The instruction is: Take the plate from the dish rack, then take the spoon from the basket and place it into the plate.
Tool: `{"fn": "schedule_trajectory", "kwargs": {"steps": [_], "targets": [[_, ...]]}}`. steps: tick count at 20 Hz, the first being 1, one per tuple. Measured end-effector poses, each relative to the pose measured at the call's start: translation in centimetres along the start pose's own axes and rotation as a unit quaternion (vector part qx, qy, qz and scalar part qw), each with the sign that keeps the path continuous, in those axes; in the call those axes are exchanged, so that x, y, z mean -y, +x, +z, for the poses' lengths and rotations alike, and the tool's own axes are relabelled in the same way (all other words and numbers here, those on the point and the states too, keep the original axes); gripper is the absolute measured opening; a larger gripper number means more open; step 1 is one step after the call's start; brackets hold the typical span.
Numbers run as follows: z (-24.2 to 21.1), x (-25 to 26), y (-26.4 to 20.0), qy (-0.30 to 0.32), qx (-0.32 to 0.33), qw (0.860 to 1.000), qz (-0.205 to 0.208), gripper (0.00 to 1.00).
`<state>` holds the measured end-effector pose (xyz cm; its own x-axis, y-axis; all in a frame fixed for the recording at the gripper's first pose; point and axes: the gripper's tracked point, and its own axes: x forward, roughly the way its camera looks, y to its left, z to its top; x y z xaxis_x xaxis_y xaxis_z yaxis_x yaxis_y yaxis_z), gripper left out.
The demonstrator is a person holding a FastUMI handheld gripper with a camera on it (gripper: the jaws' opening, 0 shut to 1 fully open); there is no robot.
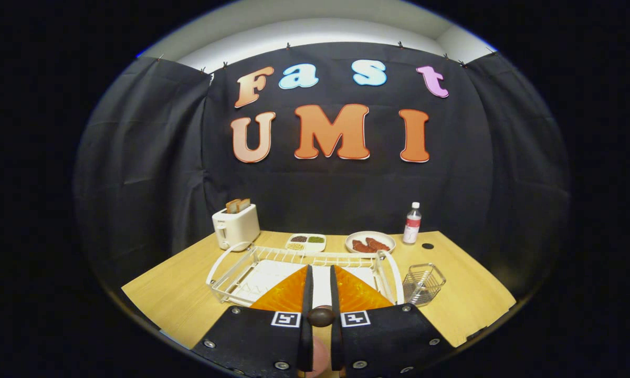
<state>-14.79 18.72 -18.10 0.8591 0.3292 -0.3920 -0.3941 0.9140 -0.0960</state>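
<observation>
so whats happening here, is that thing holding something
Yes. A person's hand-held gripper has its fingers closed on a spoon, whose dark handle end shows between them. It hangs above the orange plate, which lies just in front of the white dish rack on the wooden table. The wire basket stands right of the rack. The spoon is not yet set down in the plate.

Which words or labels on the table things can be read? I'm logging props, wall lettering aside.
Bottle label: too small to read.
Toaster front mark: blurred.
Tongs, fingers close together over the orange plate: two square black-and-white markers, no words.
</observation>
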Motion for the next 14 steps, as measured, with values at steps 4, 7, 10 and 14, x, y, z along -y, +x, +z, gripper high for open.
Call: {"fn": "schedule_trajectory", "kwargs": {"steps": [4, 7, 10, 14], "targets": [[-3.4, -2.9, -0.3, 0.015, -0.020, 0.999, 0.026, 0.13], [-6.2, -4.6, -0.1, 0.027, -0.040, 0.998, 0.039, 0.13], [-8.8, -5.6, 0.4, 0.033, -0.056, 0.997, 0.048, 0.14], [-11.1, -6.4, 1.2, 0.036, -0.074, 0.995, 0.055, 0.13]]}}
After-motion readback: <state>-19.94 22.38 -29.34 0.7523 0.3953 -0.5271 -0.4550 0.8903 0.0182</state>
